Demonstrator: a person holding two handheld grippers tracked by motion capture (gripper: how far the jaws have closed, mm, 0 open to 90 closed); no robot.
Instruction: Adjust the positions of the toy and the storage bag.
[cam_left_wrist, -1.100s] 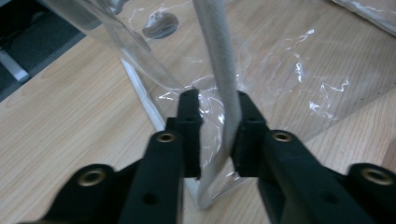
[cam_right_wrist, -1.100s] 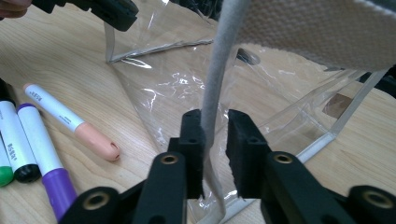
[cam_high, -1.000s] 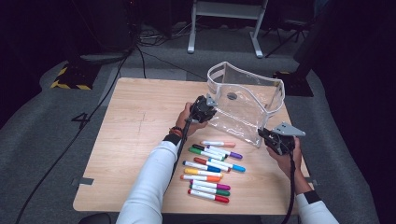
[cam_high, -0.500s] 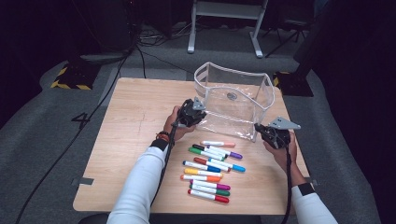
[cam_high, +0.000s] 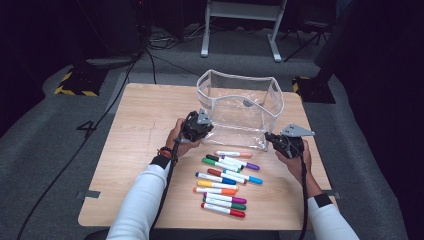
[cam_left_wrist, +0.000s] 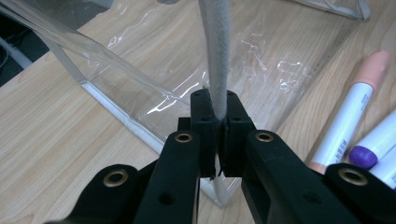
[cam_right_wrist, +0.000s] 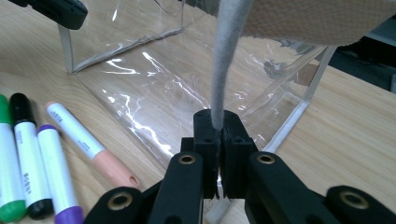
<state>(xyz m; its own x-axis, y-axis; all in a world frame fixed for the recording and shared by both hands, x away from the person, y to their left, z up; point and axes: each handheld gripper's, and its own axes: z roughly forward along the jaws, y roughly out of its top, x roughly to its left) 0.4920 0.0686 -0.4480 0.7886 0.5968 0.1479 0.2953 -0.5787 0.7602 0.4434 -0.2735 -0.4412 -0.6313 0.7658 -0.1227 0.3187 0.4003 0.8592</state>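
While the markers (cam_high: 225, 182) lie loose on the table (cam_high: 125, 150) nearest us, none packed yet, our left gripper (cam_high: 198, 127) and right gripper (cam_high: 282, 142) each clench the white rim of the clear pouch (cam_high: 240, 107). Beyond them it stands open, empty, so filling remains.

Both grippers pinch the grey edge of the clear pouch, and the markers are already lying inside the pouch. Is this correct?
Not quite. The markers lie on the table in front of the clear pouch, as the high view shows. Both the left gripper and right gripper do pinch its grey edge.
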